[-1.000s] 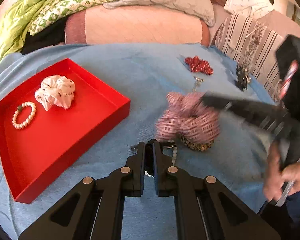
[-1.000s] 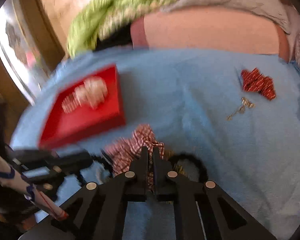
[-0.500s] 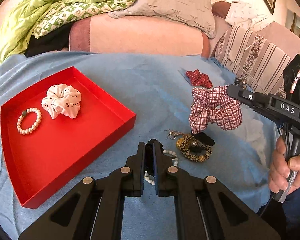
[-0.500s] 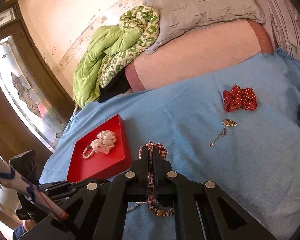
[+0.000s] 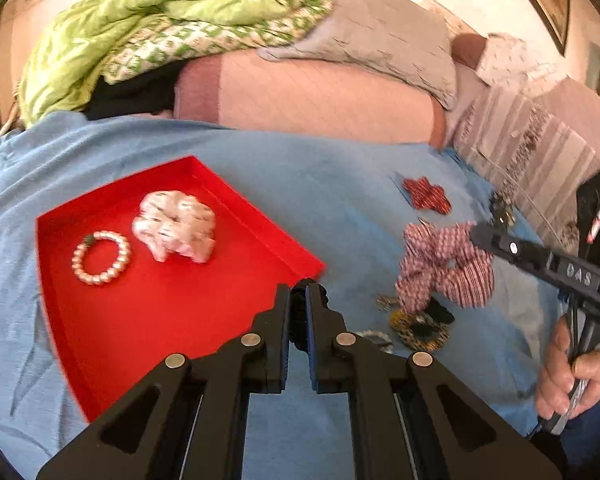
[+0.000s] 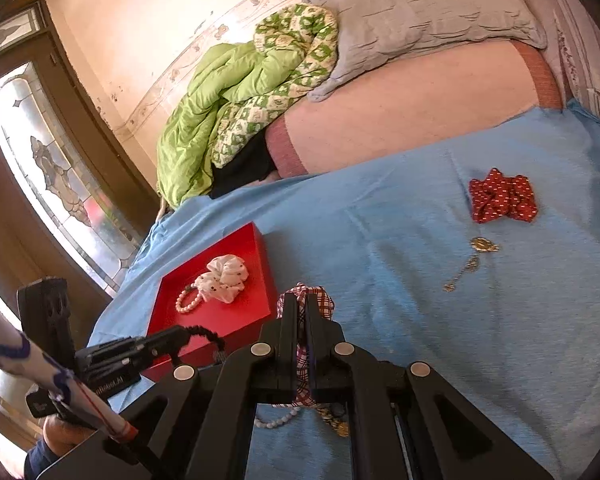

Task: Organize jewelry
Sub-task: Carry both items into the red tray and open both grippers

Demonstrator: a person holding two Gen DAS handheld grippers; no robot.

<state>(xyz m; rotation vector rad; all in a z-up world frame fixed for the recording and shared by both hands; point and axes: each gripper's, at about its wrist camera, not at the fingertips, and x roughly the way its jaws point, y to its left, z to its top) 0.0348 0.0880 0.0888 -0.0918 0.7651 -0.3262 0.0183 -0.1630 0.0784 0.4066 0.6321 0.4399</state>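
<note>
My left gripper [image 5: 299, 292] is shut on a thin black hair tie [image 6: 206, 334]; its tips hang over the near right corner of the red tray [image 5: 160, 320]. In the tray lie a white scrunchie [image 5: 176, 232] and a pearl bracelet [image 5: 100, 258]. My right gripper [image 6: 300, 300] is shut on a red-and-white plaid scrunchie [image 5: 444, 264], which hangs above the blue bed cover to the right of the tray. Under it lie a leopard-print scrunchie [image 5: 418, 330] and a white bead bracelet [image 6: 278, 420].
A red dotted scrunchie [image 6: 502, 200] and a gold pendant chain [image 6: 472, 260] lie farther back on the blue cover. A dark ornament [image 5: 502, 208] sits at the right edge. Pink bolster, grey pillow and green quilt [image 5: 160, 8] line the back. A hand [image 5: 572, 376] grips the right tool.
The right gripper has lifted the plaid scrunchie off the pile. My left gripper has risen and moved left, from the bead bracelet to the tray's corner.
</note>
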